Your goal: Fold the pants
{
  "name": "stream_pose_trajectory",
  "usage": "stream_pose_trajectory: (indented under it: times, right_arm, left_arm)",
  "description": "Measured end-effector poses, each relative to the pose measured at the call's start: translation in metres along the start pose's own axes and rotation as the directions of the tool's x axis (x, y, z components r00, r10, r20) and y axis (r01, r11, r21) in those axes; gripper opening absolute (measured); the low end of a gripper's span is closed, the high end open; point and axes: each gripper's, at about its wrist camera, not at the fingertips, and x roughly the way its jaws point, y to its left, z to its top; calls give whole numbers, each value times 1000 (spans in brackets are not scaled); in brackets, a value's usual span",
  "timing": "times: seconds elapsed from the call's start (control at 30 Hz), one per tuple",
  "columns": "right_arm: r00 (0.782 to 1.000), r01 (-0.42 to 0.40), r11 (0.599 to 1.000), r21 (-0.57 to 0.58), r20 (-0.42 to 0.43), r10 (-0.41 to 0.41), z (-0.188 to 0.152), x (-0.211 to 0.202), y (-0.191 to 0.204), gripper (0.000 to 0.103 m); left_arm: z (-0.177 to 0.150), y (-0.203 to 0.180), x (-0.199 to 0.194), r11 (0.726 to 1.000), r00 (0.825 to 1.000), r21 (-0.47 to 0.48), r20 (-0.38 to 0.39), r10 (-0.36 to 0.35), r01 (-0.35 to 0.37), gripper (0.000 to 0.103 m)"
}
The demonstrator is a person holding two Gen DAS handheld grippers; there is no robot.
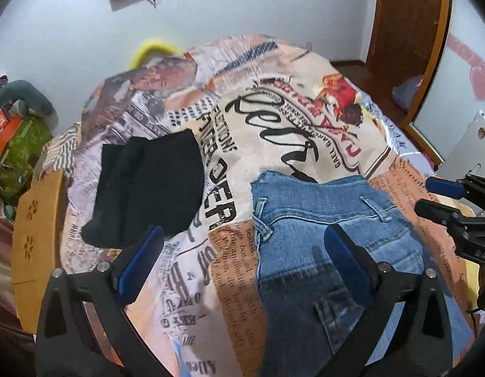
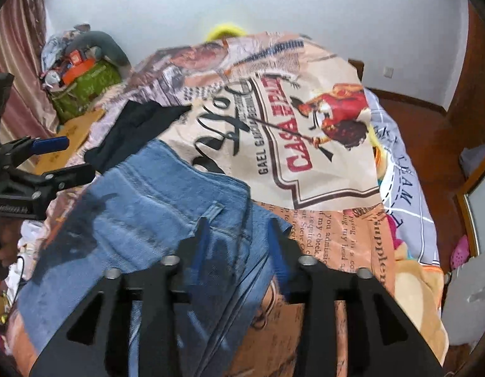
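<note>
Blue denim pants [image 1: 321,220] lying folded on the bed, waistband and belt loops toward the far side, legs doubled underneath and running back toward the cameras. Resting on a newspaper-print bed cover [image 1: 274,125] with large black script and a red figure. Just to the left, apart from the denim, a black garment [image 1: 154,182], also folded, flat on the same cover.

Left gripper [image 1: 242,235] hanging over the bed, tilted downward, jaws spread wide: one blue pad above the black garment's near corner, the other above the denim, nothing gripped between. Right gripper [image 2: 239,235] poised above the right edge of the pants, jaws partly apart; from its own camera, blurred denim filling the gap behind the fingers, contact hard to judge. From the left wrist view, same gripper [image 1: 431,198] at the frame's right edge, above the cover, with an empty gap between its pads.

Beyond the bed's far end, something yellow [image 1: 151,47] against the white wall. At the left, a tan perforated panel [image 1: 38,235] and a green bag [image 1: 22,147] piled with clutter. At the right, a brown wooden door [image 1: 409,31].
</note>
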Motion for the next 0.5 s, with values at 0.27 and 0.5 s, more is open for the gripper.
stream_pose_trajectory:
  times: [0.27, 0.5]
  right_arm:
    - [998, -55, 998, 30, 19, 54, -28, -27, 9, 71]
    - [988, -110, 978, 176, -83, 127, -60, -2, -3, 72]
  left_arm:
    - [-32, -2, -12, 998, 996, 24, -60, -62, 63, 103]
    - [-56, -7, 17, 984, 966, -30, -188, -178, 175, 103]
